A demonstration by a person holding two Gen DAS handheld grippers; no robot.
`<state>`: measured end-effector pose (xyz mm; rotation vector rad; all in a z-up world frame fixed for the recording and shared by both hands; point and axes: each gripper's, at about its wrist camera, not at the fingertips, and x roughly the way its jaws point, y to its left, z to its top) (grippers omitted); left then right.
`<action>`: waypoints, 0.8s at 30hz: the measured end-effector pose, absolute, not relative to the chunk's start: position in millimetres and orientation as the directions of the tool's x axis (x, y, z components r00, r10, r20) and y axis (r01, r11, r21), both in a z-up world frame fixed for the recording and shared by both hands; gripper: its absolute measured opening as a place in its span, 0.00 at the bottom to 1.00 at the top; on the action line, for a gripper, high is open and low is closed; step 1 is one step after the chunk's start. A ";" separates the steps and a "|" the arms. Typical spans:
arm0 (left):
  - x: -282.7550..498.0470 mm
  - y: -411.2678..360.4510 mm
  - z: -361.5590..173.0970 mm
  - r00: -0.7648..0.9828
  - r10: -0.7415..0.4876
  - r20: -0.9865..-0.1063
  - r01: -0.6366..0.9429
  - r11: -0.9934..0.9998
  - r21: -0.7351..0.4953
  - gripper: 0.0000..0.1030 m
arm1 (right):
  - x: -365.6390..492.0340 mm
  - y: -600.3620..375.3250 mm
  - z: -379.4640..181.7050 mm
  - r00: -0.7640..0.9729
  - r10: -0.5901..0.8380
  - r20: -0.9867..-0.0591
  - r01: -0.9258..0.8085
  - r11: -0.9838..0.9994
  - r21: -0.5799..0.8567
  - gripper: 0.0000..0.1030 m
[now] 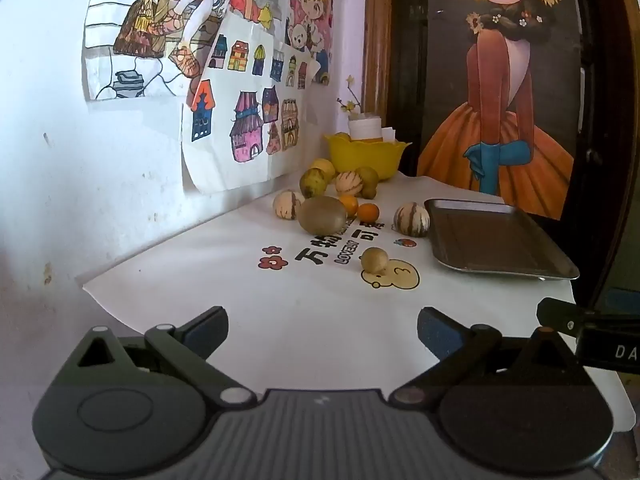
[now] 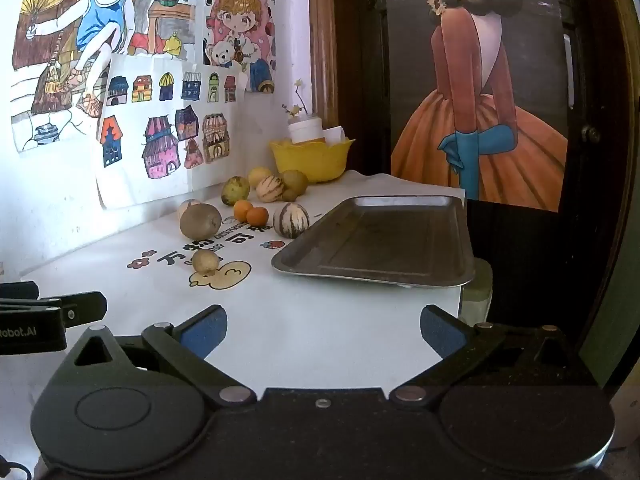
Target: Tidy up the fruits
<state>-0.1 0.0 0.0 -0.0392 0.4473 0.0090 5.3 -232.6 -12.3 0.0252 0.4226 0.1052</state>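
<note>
Several fruits lie on the white table (image 1: 304,312): a brown kiwi (image 1: 322,215) (image 2: 200,221), two small oranges (image 1: 368,213) (image 2: 257,216), striped melons (image 1: 411,220) (image 2: 291,220), green-yellow fruits (image 1: 313,183) (image 2: 235,191) and a small tan fruit (image 1: 374,260) (image 2: 205,262) nearest me. An empty metal tray (image 1: 496,240) (image 2: 384,240) lies at the right. My left gripper (image 1: 322,334) is open and empty over the table's near part. My right gripper (image 2: 323,332) is open and empty near the tray's front edge.
A yellow bowl (image 1: 366,156) (image 2: 311,160) with a white jar stands at the back by the wall. Children's drawings hang on the wall at left. A dark door with a poster stands behind the tray. The table's right edge (image 2: 460,292) drops off beside the tray.
</note>
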 end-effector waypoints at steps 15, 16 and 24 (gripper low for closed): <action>-1.6 -1.7 -3.7 0.901 -0.013 -0.433 -0.004 0.999 -0.038 1.00 | 5.2 -233.0 -13.2 0.907 0.112 -0.406 -0.099 0.994 0.053 1.00; -1.8 -1.9 -4.1 0.902 -0.013 -0.432 -0.003 0.999 -0.038 1.00 | 5.1 -233.0 -13.2 0.907 0.112 -0.406 -0.099 0.994 0.053 1.00; -1.6 -2.8 -3.7 0.899 -0.019 -0.437 0.002 0.999 -0.040 1.00 | 5.5 -232.7 -13.9 0.907 0.110 -0.407 -0.097 0.994 0.053 1.00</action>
